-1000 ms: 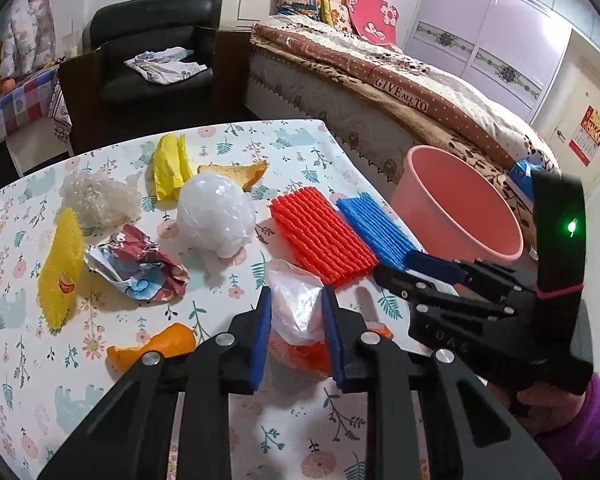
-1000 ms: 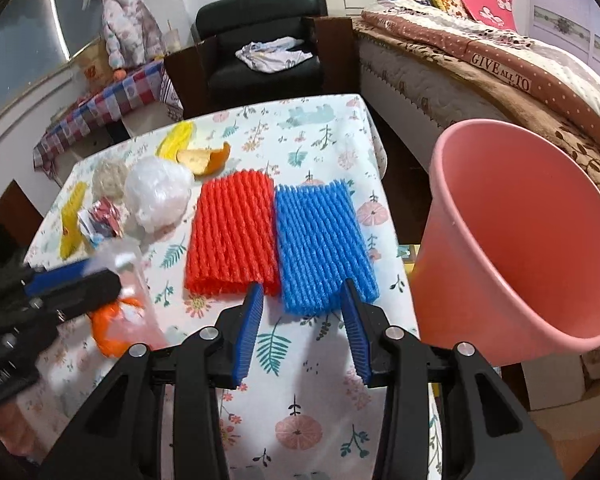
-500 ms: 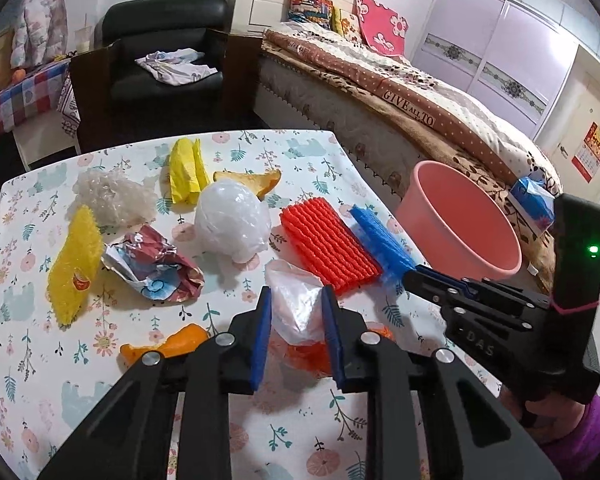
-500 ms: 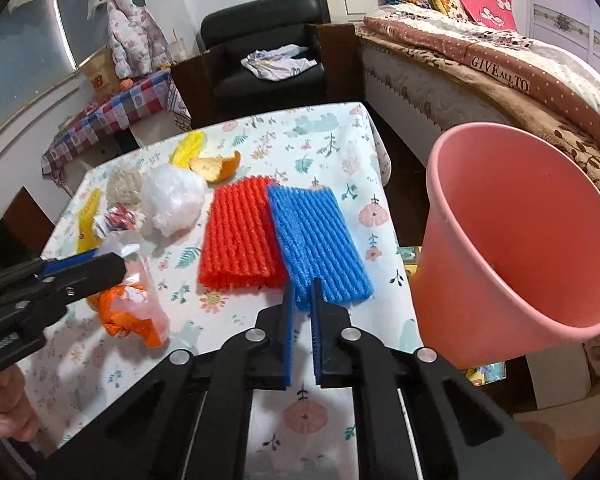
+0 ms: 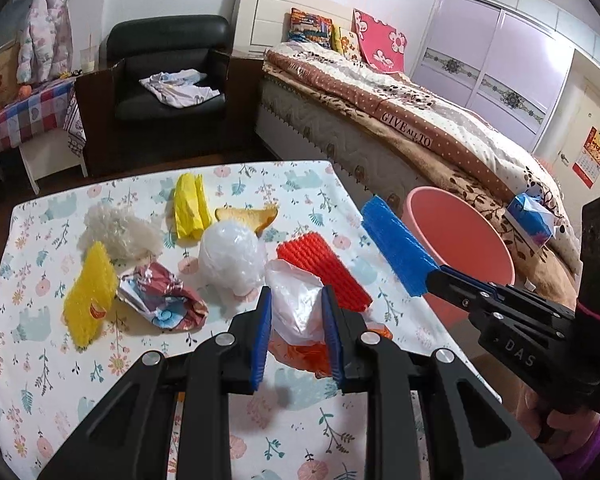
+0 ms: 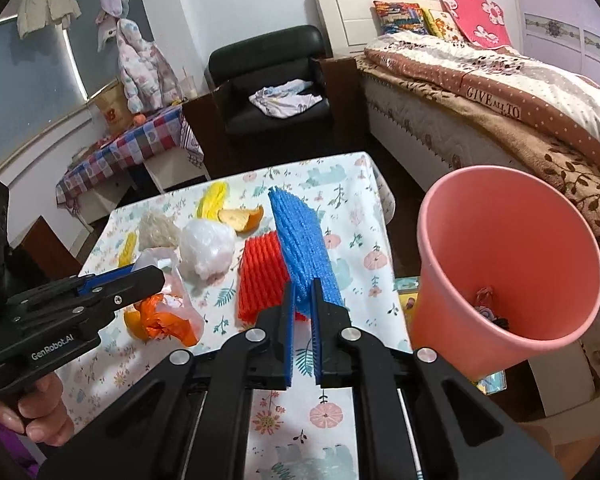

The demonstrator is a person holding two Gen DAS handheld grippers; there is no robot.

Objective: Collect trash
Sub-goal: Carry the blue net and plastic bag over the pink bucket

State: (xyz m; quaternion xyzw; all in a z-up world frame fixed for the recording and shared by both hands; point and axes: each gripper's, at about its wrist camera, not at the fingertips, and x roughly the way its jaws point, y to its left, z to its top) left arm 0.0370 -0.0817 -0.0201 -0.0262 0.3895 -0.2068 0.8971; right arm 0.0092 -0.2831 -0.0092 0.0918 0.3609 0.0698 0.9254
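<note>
Two grippers grip light, soft trash: right gripper [image 6: 302, 312] pinches blue foam net [image 6: 300, 240] at its near edge, left gripper [image 5: 296, 332] clamps plastic bag [image 5: 296, 304], lower centre.

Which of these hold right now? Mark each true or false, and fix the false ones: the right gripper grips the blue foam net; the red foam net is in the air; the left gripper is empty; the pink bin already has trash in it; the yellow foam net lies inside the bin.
1. The right gripper grips the blue foam net. True.
2. The red foam net is in the air. False: it lies flat on the table.
3. The left gripper is empty. False: it pinches a clear plastic bag holding orange scraps.
4. The pink bin already has trash in it. True: small bits lie at its bottom.
5. The yellow foam net lies inside the bin. False: it lies on the table.
</note>
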